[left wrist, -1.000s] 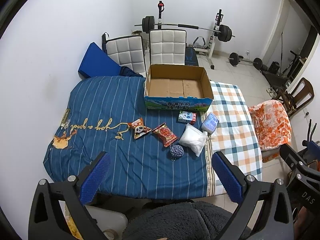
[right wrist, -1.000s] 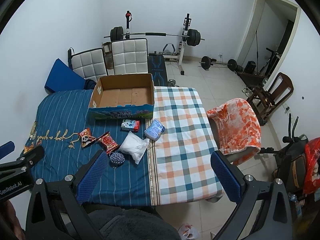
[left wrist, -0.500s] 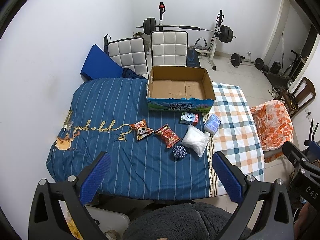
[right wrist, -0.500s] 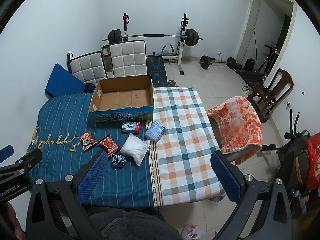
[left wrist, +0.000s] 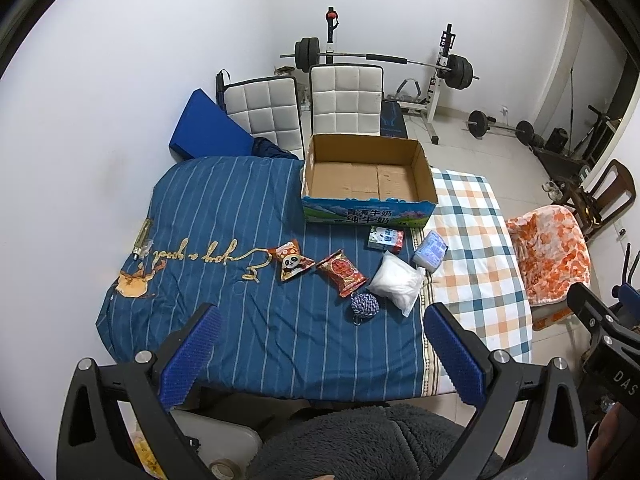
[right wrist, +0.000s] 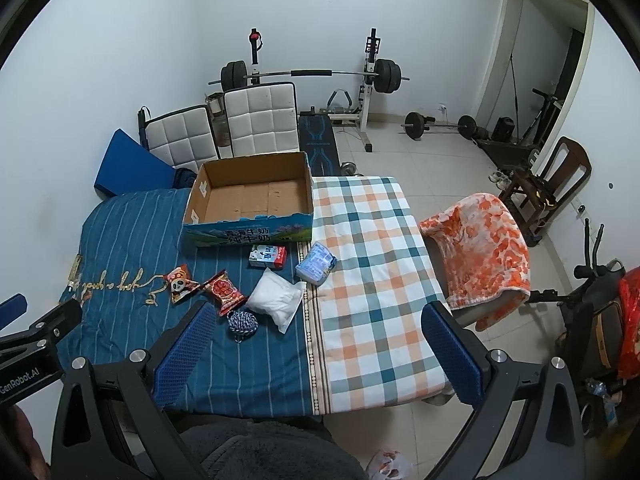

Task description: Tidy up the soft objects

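An open, empty cardboard box (left wrist: 366,176) (right wrist: 250,196) stands on the bed. In front of it lie a panda snack pack (left wrist: 291,263) (right wrist: 180,282), a red snack pack (left wrist: 342,270) (right wrist: 224,292), a blue-white yarn ball (left wrist: 364,306) (right wrist: 242,322), a white soft bag (left wrist: 396,282) (right wrist: 276,300), a small milk carton (left wrist: 385,237) (right wrist: 268,257) and a blue tissue pack (left wrist: 430,249) (right wrist: 316,268). My left gripper (left wrist: 320,354) and right gripper (right wrist: 316,354) are both open and empty, held high above the near edge of the bed.
The bed has a blue striped quilt (left wrist: 224,208) and a checked sheet (right wrist: 368,240). Two white padded chairs (left wrist: 344,100), a blue mat (left wrist: 208,128) and a barbell rack (right wrist: 320,76) stand behind. An orange blanket drapes a chair (right wrist: 484,248) at right.
Both cameras have drifted slightly, so the bed and its objects sit a little lower in view. No object has moved; both grippers stay open.
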Action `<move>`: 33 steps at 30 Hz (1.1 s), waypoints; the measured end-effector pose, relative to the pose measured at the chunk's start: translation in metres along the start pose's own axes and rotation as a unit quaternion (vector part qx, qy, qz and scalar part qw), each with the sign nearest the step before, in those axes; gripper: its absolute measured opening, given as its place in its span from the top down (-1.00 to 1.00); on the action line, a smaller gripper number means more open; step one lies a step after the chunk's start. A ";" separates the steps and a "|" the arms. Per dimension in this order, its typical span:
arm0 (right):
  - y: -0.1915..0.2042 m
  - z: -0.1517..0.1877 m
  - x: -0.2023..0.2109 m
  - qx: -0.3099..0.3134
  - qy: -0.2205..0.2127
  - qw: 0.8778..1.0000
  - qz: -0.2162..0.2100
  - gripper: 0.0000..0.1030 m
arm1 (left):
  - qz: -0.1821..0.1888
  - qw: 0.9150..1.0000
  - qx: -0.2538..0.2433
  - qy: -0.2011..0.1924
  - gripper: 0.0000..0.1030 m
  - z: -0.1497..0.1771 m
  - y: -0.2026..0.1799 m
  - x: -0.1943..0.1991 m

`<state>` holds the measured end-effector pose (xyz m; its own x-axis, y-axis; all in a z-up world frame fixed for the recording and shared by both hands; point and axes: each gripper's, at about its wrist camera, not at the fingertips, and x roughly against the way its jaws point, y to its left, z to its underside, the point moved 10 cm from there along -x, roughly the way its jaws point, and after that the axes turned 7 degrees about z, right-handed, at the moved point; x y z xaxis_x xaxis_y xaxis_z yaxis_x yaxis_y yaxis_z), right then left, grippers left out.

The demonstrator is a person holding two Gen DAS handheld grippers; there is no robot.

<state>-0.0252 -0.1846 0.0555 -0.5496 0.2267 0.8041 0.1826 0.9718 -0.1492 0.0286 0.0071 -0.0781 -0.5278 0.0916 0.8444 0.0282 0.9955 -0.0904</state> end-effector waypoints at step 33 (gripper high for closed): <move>-0.001 0.002 -0.021 0.001 0.012 1.000 -0.004 -1.00 | 0.008 1.000 0.009 0.021 -1.00 -0.002 -0.006 -0.023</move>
<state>-0.0154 -0.1900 0.0370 -0.5307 0.2177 0.8191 0.1768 0.9736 -0.1442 0.0426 -0.0008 -0.0959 -0.4918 0.1082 0.8639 0.0200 0.9934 -0.1131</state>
